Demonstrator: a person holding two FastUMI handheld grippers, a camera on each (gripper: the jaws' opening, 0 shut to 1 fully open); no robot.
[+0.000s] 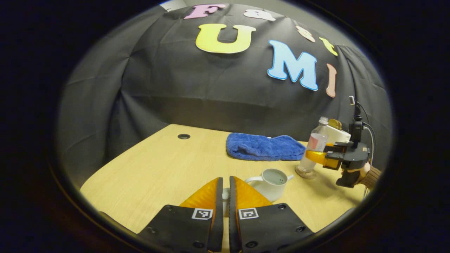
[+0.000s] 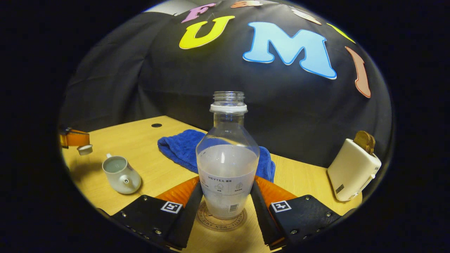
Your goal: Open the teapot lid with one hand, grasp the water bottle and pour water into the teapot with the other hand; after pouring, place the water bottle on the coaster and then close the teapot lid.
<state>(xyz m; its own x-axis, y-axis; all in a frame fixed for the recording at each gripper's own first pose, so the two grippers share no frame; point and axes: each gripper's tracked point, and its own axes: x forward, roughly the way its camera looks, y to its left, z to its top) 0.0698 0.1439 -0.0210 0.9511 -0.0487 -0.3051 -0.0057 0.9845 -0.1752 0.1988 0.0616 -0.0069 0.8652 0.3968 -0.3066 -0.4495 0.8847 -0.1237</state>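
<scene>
Water bottle [image 2: 227, 154] stands upright on the coaster [image 2: 220, 219], uncapped, partly filled. Your right gripper [image 2: 225, 203] brackets it low down, a finger on each side; contact isn't certain from here. Teapot [image 2: 121, 174] sits open on the table [image 2: 140, 140], well to the bottle's left, water inside. Your left gripper [image 1: 225, 195] is closed to a narrow slit on the teapot lid [image 1: 225, 194], held just beside the pot. Blue towel [image 2: 182, 147] lies behind the bottle, toaster [image 2: 353, 170] off to its right.
</scene>
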